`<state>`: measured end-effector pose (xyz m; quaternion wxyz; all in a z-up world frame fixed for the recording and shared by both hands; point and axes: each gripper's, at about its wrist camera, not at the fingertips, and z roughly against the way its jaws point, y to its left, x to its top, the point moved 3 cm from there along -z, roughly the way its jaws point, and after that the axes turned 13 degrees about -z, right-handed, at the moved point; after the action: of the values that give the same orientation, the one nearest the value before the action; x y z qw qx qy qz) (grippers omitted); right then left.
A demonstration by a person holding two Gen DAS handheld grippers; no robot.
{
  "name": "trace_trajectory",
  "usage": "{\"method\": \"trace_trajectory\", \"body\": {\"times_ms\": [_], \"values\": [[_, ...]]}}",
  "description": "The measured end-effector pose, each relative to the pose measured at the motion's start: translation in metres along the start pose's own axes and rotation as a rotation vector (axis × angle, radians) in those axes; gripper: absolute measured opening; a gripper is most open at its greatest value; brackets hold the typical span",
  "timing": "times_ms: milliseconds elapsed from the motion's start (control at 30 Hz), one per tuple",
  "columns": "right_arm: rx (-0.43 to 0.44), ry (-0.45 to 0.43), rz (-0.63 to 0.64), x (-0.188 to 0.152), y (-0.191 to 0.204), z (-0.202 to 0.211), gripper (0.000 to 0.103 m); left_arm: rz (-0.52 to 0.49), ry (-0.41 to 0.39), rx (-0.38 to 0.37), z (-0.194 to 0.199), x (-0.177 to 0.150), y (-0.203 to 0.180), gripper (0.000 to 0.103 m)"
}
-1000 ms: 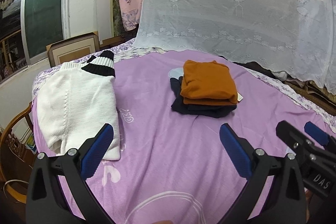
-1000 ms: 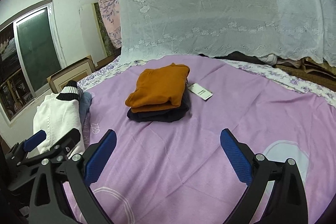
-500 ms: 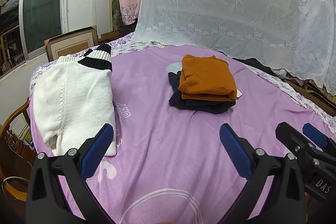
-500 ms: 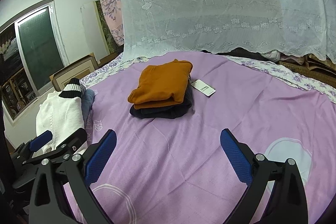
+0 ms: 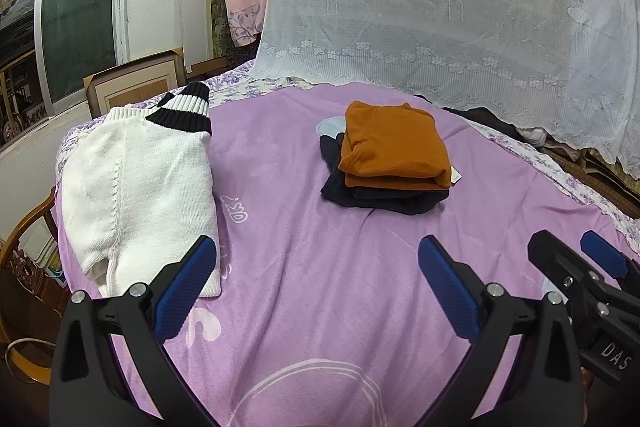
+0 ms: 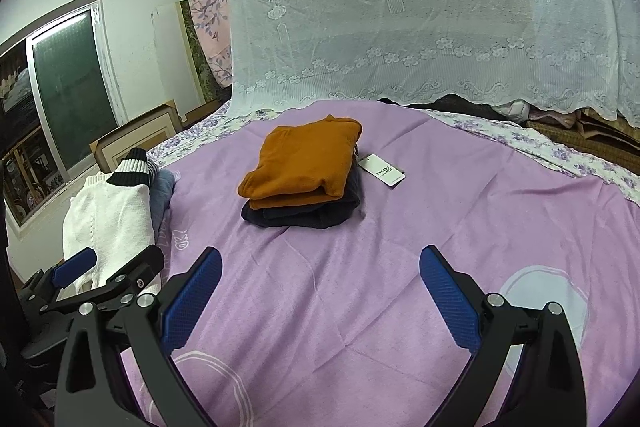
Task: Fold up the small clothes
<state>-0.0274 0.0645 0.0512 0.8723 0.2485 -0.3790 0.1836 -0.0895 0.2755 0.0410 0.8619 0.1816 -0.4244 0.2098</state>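
Both grippers, left gripper (image 5: 318,279) and right gripper (image 6: 320,287), hang spread wide and empty over the purple blanket (image 5: 320,287). "DAS" shows on the right gripper's body. Ahead, an orange garment (image 5: 394,151) lies folded on a dark garment (image 5: 376,193); its paper tag (image 6: 382,169) bears print too small to read. White sweater (image 5: 136,187) lies left.

We see our right gripper (image 6: 320,291) spread wide, empty, above a purple bedspread (image 6: 400,267). Farther off, a folded orange garment (image 6: 300,163) rests on a dark one (image 6: 304,215). A white sweater (image 6: 108,219) lies far left.
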Motion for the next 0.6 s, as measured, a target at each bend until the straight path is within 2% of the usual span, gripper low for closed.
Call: {"method": "trace_trajectory", "body": {"times_ms": [600], "values": [[-0.001, -0.001, 0.001, 0.0004, -0.0007, 0.0008, 0.1, 0.001, 0.001, -0.013, -0.0002, 0.0024, -0.0003, 0.099]]}}
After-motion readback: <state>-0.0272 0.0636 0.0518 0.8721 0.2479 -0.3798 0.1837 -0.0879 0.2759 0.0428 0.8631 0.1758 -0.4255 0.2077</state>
